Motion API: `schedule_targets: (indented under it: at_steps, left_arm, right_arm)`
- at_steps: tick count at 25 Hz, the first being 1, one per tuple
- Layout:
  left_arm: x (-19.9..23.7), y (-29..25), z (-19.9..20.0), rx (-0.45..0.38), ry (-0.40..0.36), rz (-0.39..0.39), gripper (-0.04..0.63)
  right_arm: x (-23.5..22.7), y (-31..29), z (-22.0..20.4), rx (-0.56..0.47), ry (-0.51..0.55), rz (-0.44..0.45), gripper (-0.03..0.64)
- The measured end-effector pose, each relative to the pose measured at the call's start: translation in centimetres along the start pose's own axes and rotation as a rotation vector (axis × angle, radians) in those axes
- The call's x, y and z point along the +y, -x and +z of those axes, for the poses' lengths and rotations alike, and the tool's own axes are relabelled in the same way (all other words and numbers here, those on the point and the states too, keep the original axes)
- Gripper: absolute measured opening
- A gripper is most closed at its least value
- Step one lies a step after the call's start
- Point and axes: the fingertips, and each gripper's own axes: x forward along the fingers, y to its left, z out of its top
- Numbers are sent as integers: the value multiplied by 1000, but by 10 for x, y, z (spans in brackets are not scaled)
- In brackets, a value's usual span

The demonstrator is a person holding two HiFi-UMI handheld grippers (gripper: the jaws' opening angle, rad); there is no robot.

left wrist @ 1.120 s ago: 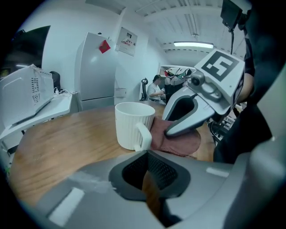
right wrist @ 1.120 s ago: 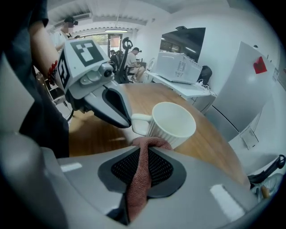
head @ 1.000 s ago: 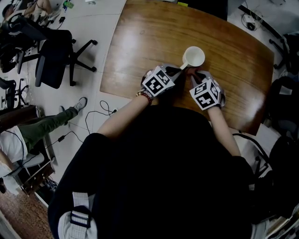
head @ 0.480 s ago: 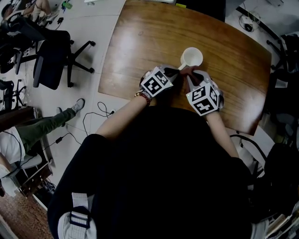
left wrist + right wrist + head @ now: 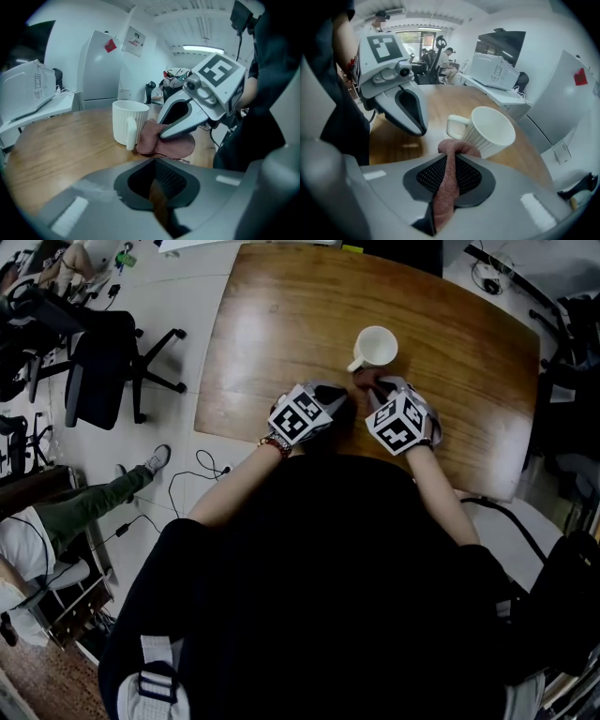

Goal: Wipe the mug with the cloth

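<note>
The right hand-held gripper [image 5: 453,155] is clenching the cloth [image 5: 444,190] against the mug [image 5: 493,129] just beyond it; the left hand-held gripper [image 5: 156,161], clenched empty, is pointing at both.

light: bright, ceiling lamp [image 5: 201,48] | glare: table [image 5: 253,324] | edges: fisheye, dark vignette
</note>
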Motion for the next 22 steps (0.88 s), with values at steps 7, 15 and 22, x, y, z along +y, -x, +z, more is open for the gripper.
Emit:
schedule_targets:
  at_steps: [7,15,22]
  left_arm:
    - [-18,31,7,-126,140,-87,4]
    - [-23,23,12,-152,180,-96,4]
    - [-23,29,17,-166,199,-117,3]
  right_arm:
    - [-49,41,-36,28,-136,-126,52]
    - [-71,16,-107,129,-219,-155,62]
    - [-72,20,-102,103,-339,-151,193]
